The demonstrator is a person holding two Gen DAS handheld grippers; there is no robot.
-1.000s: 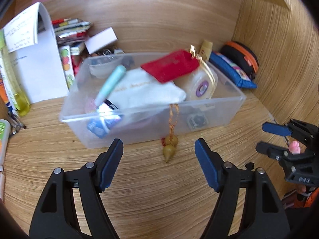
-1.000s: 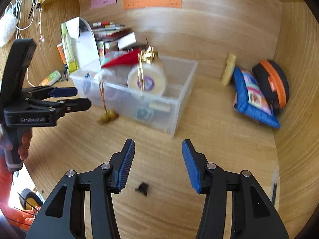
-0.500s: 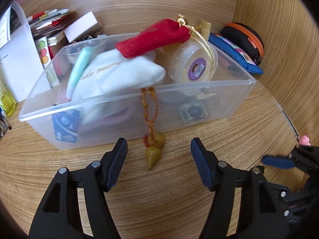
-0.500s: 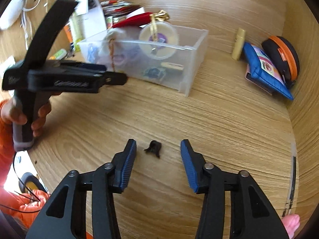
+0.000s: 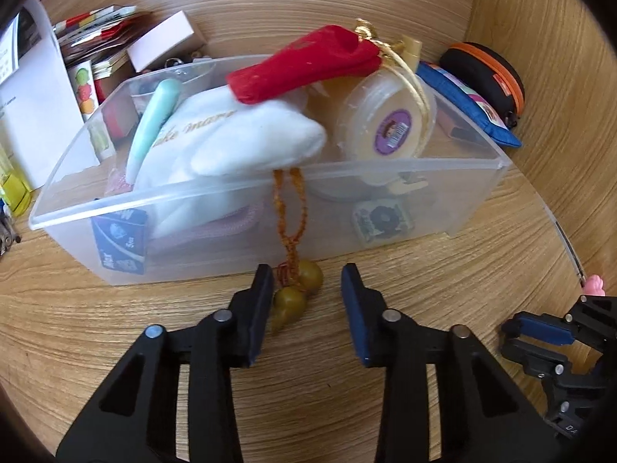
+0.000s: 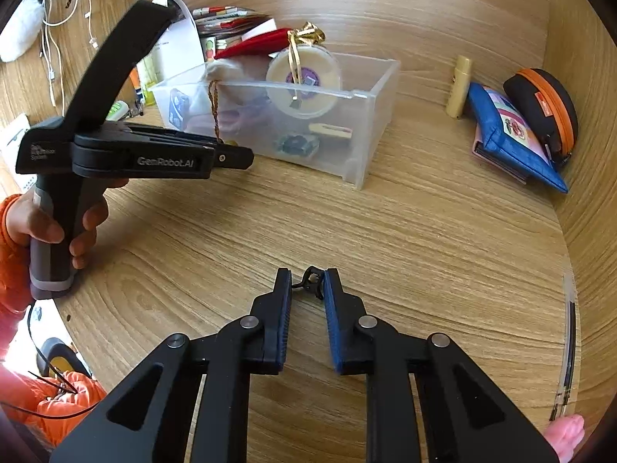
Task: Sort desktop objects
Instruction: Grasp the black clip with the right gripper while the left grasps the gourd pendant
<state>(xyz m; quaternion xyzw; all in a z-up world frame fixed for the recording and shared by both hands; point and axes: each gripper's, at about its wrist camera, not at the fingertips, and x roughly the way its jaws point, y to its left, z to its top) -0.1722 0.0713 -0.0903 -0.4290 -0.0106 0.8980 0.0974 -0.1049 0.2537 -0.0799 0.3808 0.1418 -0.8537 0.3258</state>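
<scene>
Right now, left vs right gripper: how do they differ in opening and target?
The left gripper is open wide around the gourd charm hanging from the clear bin; the right gripper is nearly closed around a small black clip on the desk. The left works against the bin front; the right sits on bare desk. Neither visibly clamps yet.

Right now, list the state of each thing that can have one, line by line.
Left tool: open, around the gourd charm.
Right tool: nearly closed around the black clip.
Clear bin: lidless, full.
Gourd charm: hanging over the bin's wall.
Orange-trimmed case: zipped.
</scene>
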